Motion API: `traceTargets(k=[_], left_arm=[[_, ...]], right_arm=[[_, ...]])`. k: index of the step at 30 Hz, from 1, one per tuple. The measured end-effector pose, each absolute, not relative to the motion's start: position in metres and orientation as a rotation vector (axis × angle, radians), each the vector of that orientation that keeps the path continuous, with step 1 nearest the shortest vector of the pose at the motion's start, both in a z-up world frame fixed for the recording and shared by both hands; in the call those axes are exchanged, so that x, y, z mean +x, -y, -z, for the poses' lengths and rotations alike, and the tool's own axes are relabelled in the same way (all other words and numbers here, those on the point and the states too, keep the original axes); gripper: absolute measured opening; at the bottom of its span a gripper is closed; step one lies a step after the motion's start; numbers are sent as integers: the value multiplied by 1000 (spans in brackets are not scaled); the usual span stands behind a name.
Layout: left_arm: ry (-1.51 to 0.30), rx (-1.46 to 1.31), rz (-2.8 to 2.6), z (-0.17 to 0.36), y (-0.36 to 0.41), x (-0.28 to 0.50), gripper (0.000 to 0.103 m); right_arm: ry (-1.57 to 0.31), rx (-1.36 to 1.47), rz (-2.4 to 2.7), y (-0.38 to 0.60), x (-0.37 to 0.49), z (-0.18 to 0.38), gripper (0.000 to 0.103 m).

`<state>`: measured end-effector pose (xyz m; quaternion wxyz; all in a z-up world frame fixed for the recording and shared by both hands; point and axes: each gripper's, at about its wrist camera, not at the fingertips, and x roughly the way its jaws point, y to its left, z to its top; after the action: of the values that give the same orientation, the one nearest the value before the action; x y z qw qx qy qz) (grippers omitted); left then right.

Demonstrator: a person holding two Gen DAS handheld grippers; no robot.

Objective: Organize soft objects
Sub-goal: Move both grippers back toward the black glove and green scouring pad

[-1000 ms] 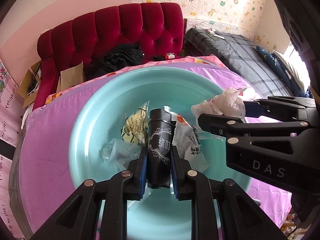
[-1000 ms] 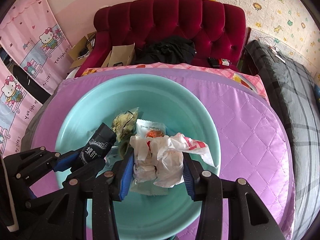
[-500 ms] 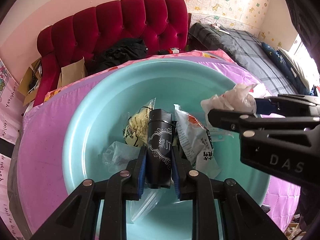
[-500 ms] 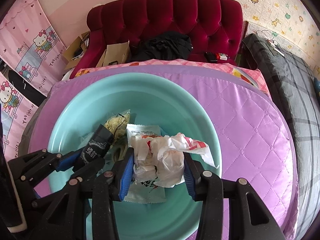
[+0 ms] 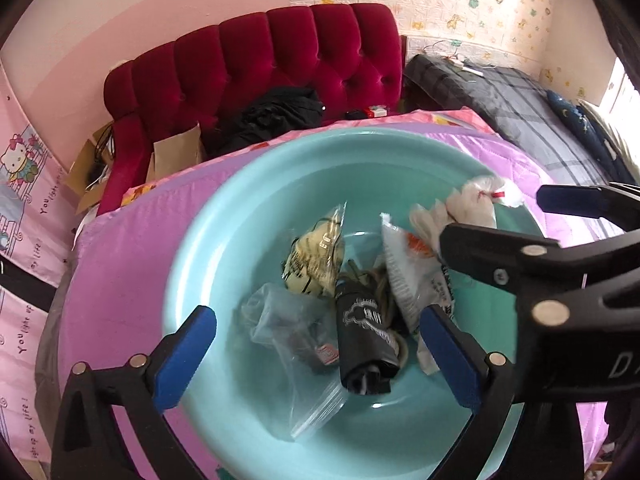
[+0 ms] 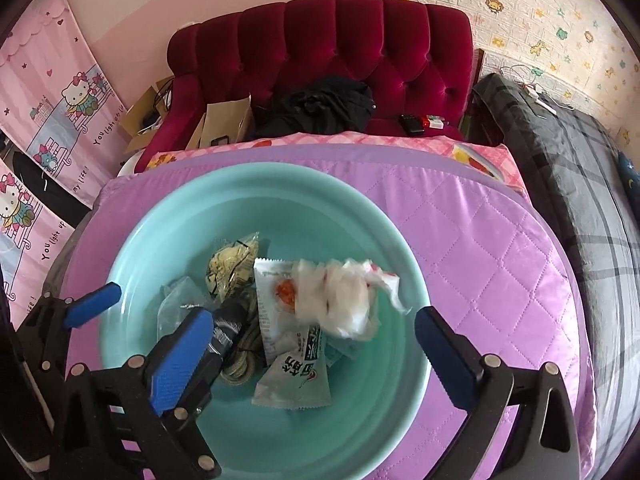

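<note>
Both grippers hovering over the teal basin (image 5: 200, 264) — left gripper (image 5: 316, 356) with blue-padded fingers (image 5: 184, 352) spread wide, gripping nothing; right gripper (image 6: 308, 348) likewise wide apart and empty. Inside the basin, piled together near its middle: black pouch (image 5: 364, 344) with white lettering lying atop a coil of tan cord (image 6: 244, 344), clear zip bag (image 5: 296, 344) just to its left, yellowish packet (image 5: 316, 256) behind, white snack sachet (image 6: 292, 344) to the right. Crumpled white plastic bag (image 6: 344, 300) resting on the sachet, between the right fingers but untouched. Basin seated on a quilted purple cover (image 6: 480, 248) — red tufted sofa (image 6: 340, 44) behind.
</note>
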<state>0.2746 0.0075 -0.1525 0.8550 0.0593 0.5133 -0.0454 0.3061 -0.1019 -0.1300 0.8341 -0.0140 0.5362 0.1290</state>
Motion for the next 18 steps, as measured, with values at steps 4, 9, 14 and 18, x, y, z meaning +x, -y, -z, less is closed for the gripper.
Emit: traceTargets(k=[4, 9, 14, 18], left_arm=[[-1083, 118, 103, 149, -9, 265, 103], [-1080, 117, 105, 142, -6, 252, 103], [-1065, 119, 98, 133, -8, 237, 103], [-1070, 103, 87, 129, -10, 224, 103]], right_arm=[[-1121, -46, -270, 101, 297, 125, 103], [-1125, -38, -272, 102, 285, 120, 103], [-1120, -45, -269, 103, 270, 113, 103], [-1113, -57, -270, 103, 255, 107, 103]])
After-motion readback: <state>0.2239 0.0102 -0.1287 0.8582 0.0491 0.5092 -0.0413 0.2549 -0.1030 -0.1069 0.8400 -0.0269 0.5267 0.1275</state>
